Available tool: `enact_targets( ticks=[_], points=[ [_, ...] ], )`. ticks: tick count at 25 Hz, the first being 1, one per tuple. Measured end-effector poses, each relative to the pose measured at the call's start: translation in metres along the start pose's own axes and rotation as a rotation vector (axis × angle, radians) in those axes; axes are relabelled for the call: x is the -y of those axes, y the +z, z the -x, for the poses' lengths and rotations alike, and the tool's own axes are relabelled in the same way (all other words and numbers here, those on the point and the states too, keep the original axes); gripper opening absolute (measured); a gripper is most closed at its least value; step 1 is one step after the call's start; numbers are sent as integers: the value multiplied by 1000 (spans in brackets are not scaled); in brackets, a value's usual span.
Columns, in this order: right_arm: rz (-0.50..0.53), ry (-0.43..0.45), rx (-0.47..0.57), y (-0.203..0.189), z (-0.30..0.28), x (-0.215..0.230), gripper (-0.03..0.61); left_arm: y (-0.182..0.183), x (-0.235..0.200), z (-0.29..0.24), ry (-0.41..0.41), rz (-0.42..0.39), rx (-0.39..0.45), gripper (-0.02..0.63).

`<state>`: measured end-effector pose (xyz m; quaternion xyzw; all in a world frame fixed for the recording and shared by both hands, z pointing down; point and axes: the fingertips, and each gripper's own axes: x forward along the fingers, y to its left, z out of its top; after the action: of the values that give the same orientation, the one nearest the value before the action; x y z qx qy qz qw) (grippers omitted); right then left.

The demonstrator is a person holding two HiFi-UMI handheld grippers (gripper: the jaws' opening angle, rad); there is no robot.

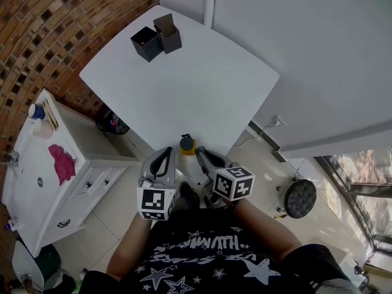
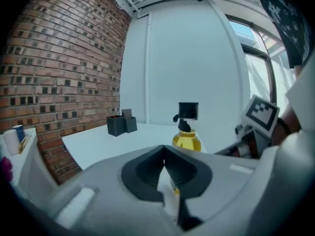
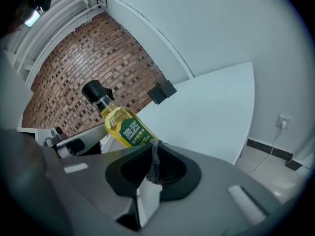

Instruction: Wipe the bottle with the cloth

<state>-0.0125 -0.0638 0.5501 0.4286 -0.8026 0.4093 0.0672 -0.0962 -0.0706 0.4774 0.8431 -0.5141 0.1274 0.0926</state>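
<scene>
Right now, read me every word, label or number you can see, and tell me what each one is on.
Bottle, green label: white Chinese characters, too blurred to read for sure.
T-shirt: white lettering, upside down in the head view, not legible.
Two marker cubes: black-and-white square patterns, no words.
Nothing else bears text that I can read.

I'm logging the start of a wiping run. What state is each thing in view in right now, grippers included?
bottle: upright near the table edge, black cap on, not gripped.
left gripper: shut, empty.
right gripper: shut on a thin strip of what looks like grey cloth.
black boxes: upright, tops open.
pink cloth: crumpled on the white cabinet.
</scene>
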Motion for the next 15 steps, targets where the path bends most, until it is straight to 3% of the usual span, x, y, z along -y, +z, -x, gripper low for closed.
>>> enact_targets(
  ticks=[8,13,15],
  points=[
    [11,-32,-31,-9,-11,13,37,-22,12,1,-63,12,-84,5],
    [22,-42,-17,-4,-8,18,37,-50,27,2,-135,-81,-163,73],
    [17,-46,-4,1,-4,21,37,-59,34,1,-148,-83,-187,132]
  ],
)
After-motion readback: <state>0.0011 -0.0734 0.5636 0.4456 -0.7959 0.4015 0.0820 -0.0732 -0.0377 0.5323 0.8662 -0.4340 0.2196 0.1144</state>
